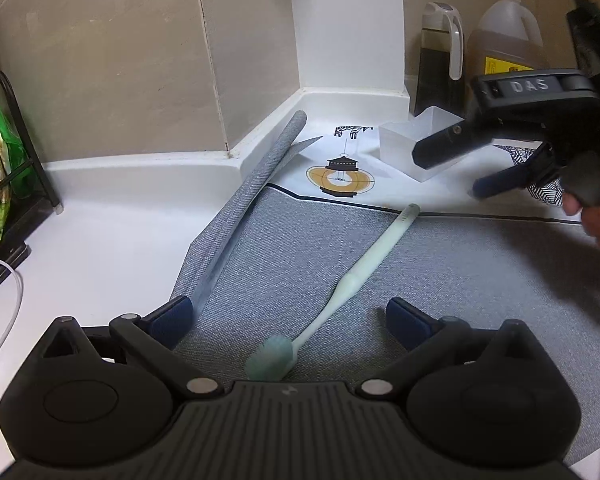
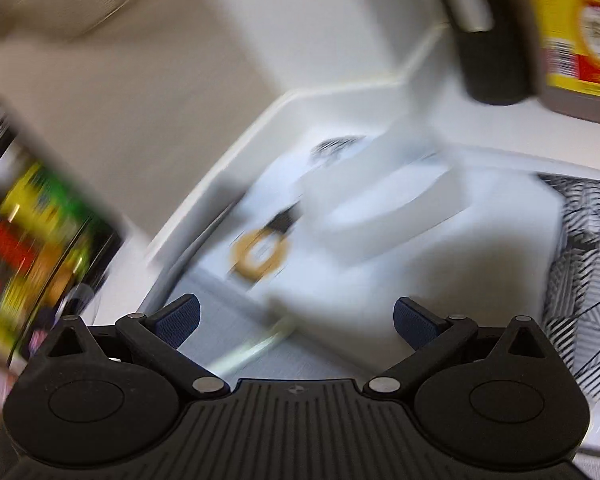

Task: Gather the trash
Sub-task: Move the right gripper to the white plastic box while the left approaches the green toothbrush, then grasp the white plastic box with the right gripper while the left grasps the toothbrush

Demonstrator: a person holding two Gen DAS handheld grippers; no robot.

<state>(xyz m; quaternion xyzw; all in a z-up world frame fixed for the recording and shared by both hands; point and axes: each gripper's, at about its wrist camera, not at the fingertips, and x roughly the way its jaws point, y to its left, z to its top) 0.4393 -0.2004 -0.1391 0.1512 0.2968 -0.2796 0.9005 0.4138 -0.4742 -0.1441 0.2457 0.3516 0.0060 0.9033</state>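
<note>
A pale green toothbrush (image 1: 352, 280) lies on the grey mat (image 1: 440, 272), its bristled head between the fingers of my left gripper (image 1: 288, 314), which is open and low over the mat. A translucent white plastic container (image 1: 404, 140) stands on the patterned cloth (image 1: 340, 168) at the back. My right gripper (image 1: 456, 172) is open and hovers beside that container, one finger over its rim. In the blurred right wrist view the right gripper (image 2: 296, 318) is open and empty, with the container (image 2: 384, 216) just ahead and the toothbrush handle tip (image 2: 260, 346) below.
A dark oil dispenser (image 1: 436, 60) and a large yellow-capped jug (image 1: 504, 40) stand at the back right by the wall. A black rack with green snack bags (image 1: 0, 152) is at the left. A rolled mat edge (image 1: 256, 184) runs diagonally. A white cable (image 1: 8, 304) lies at left.
</note>
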